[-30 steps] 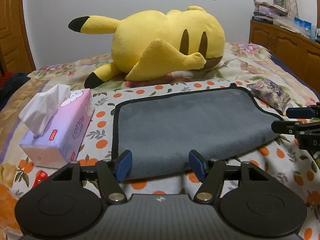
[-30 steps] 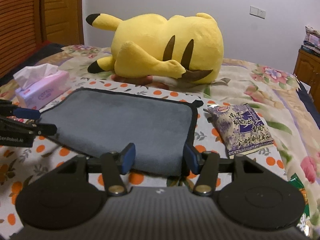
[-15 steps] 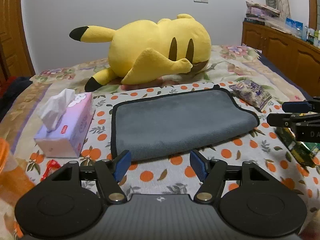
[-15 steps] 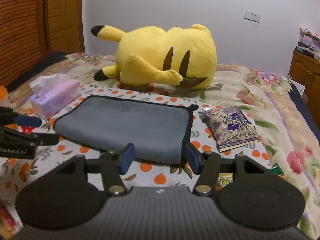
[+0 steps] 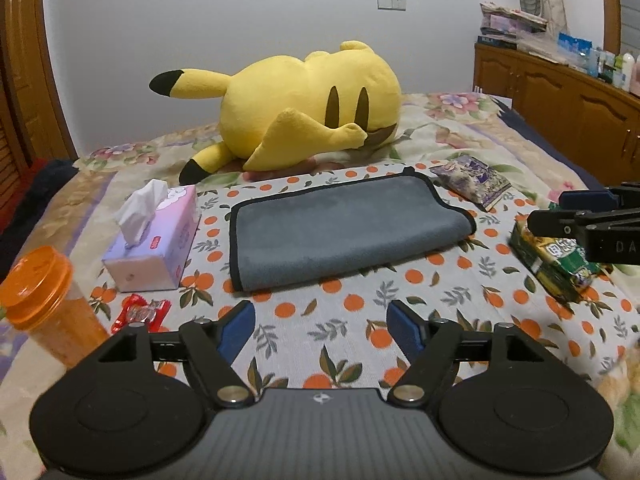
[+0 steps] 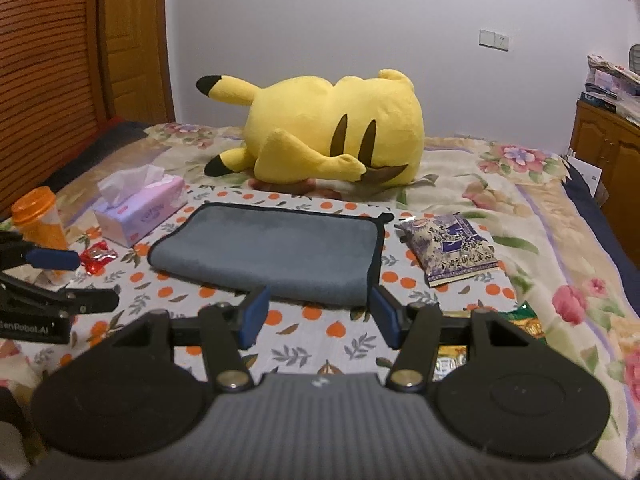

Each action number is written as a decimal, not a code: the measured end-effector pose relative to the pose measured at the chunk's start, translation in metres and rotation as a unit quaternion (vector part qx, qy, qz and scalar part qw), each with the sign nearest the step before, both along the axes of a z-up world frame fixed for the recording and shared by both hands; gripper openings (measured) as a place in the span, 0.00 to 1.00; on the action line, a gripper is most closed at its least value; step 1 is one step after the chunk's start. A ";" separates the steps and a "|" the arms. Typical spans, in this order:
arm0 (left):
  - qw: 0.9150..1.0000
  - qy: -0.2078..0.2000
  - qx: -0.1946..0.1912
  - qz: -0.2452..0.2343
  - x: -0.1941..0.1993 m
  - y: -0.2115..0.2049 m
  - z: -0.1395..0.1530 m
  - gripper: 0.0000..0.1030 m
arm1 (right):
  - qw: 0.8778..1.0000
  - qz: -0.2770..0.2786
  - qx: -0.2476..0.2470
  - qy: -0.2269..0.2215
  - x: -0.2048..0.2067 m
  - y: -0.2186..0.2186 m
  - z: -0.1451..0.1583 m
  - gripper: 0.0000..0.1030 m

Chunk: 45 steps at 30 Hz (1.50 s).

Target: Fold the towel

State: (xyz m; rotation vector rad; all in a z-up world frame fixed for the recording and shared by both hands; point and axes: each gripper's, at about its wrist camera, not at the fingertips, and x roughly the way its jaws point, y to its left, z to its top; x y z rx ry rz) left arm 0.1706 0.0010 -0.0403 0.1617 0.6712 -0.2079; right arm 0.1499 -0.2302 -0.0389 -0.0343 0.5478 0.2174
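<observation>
A grey towel [image 5: 344, 228] with black trim lies folded in half on the orange-patterned cloth on the bed; it also shows in the right wrist view [image 6: 272, 252]. My left gripper [image 5: 322, 326] is open and empty, held back from the towel's near edge. My right gripper [image 6: 318, 316] is open and empty, just short of the towel's near right corner. The right gripper shows at the right edge of the left wrist view [image 5: 568, 214], and the left gripper at the left edge of the right wrist view [image 6: 76, 280].
A yellow plush [image 5: 304, 108] lies behind the towel. A pink tissue box [image 5: 156, 240], an orange-lidded jar [image 5: 44, 300] and a red candy wrapper [image 5: 140, 312] are on the left. A purple snack bag [image 6: 448, 248] and a green packet [image 5: 556, 260] are on the right.
Both grippers have pulled back and up from the towel's near edge. The towel lies still and looks smaller. The jar, candy wrapper and green packet have come into view.
</observation>
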 end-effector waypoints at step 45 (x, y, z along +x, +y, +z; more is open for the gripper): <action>1.000 -0.025 -0.015 0.001 -0.132 -0.014 0.024 1.00 | 0.999 -0.006 0.020 -0.038 -0.119 -0.003 0.029 1.00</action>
